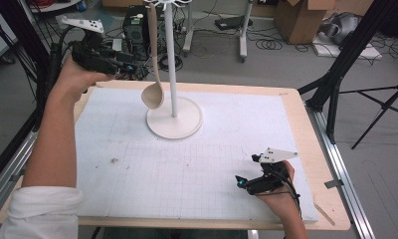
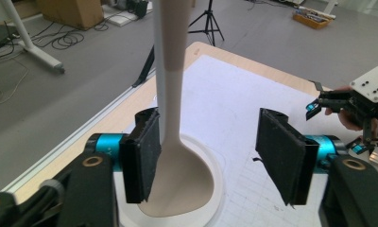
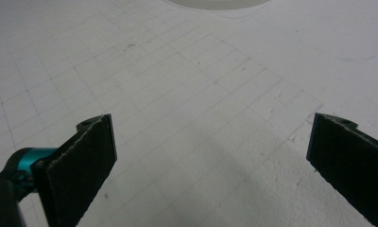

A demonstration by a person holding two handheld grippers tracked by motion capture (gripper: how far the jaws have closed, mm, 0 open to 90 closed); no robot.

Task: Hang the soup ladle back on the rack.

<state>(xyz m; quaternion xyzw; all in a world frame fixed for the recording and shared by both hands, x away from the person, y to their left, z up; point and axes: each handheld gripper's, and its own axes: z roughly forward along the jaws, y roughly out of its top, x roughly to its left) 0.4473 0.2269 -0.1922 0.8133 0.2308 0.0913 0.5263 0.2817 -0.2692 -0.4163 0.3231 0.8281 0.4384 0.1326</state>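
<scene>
Two grippers, both released: left gripper [image 1: 130,67] raised beside hanging ladle [image 1: 152,94], right gripper [image 1: 241,182] low over mat [image 1: 217,149].

Your light is even and soft from overhead: the white mat [image 1: 212,149] reads bright without blown-out glare, and the stand [image 1: 174,117] and ladle [image 1: 152,94] throw only faint shadows. In your right gripper view a broad, soft-edged shadow lies on the mat between the jaws, whose near parts are slightly blurred. Your high view is a little grainy and soft, with straight edges bowing toward the frame's corners.
</scene>
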